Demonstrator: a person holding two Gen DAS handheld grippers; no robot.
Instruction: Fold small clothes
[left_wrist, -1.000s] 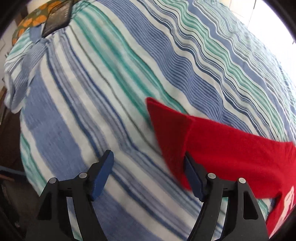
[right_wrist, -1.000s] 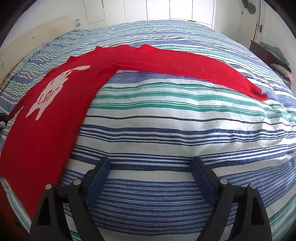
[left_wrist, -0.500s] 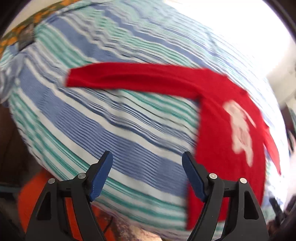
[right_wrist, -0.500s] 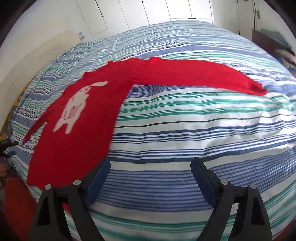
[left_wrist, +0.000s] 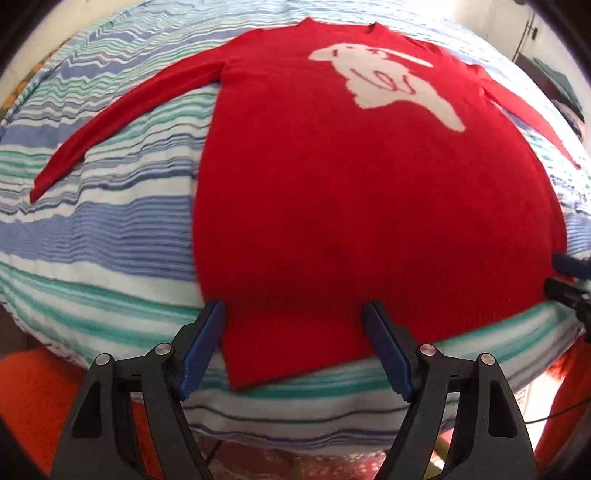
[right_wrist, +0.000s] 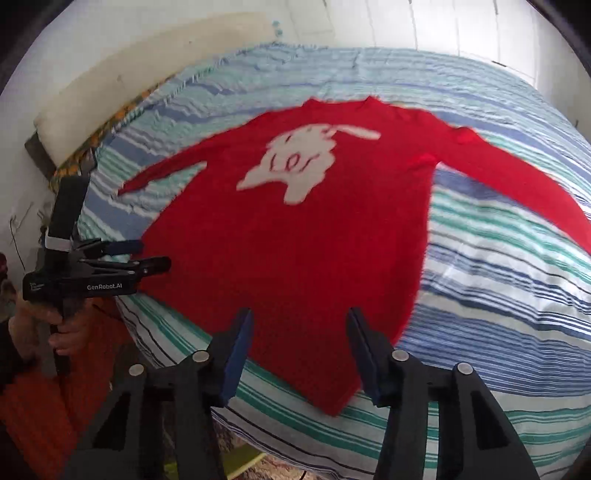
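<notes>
Lying flat on striped bedspread (left_wrist: 110, 229), red sweater (left_wrist: 332, 192), neckline far, hem toward both open-jawed grippers

A bed (left_wrist: 110, 229) filled most of both views, covered by a bedspread (right_wrist: 498, 295) striped in blue, teal and white. In the right wrist view, a pale headboard (right_wrist: 147, 70) stood against the white wall at the bed's far left edge, with white cupboard doors (right_wrist: 424, 26) behind the bed. An orange patterned cloth (right_wrist: 92, 147) showed along the edge below the headboard.
</notes>
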